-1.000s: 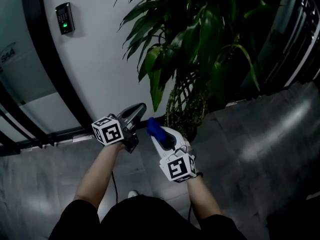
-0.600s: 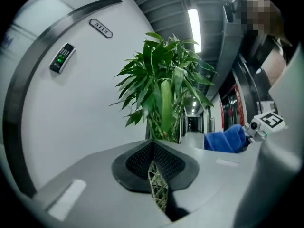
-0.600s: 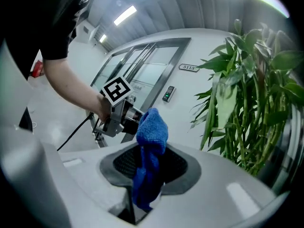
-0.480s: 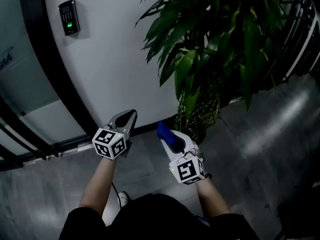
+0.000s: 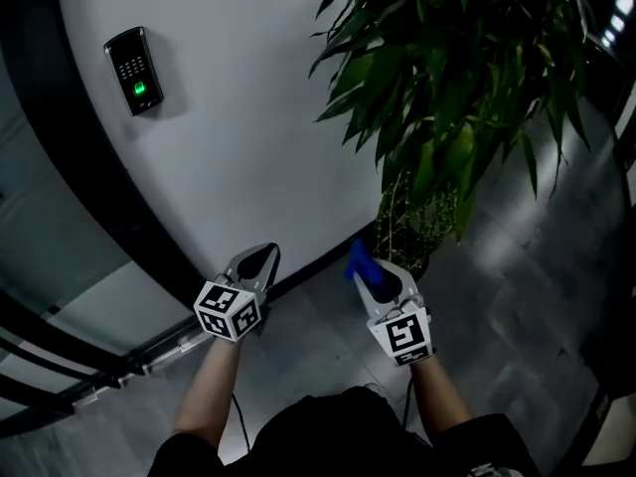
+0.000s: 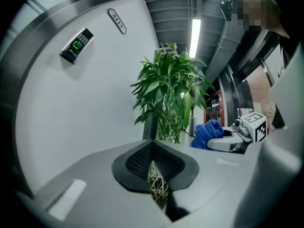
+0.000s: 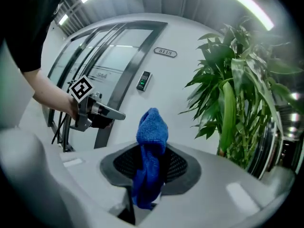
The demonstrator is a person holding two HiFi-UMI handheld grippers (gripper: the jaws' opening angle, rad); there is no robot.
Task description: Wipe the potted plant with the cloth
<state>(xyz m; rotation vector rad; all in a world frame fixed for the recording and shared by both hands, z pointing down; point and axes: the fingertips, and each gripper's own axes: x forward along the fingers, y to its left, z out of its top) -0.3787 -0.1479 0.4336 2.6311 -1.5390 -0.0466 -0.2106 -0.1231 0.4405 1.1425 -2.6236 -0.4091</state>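
Note:
A tall potted plant with long green leaves stands at the upper right, its stems rising beside the curved white wall; it also shows as the plant and plant in the two gripper views. My right gripper is shut on a blue cloth, which sticks up from its jaws as the cloth. It hangs just short of the plant's base. My left gripper is shut with nothing in it, left of the right one, near the wall.
A curved white wall carries a keypad reader with a green light. Dark-framed glass panels run down the left. Grey glossy floor spreads to the right of the plant.
The view has swung left, so the plant now sits further right and the keypad lower. Both grippers stay side by side; the right one still holds the cloth near the stems.

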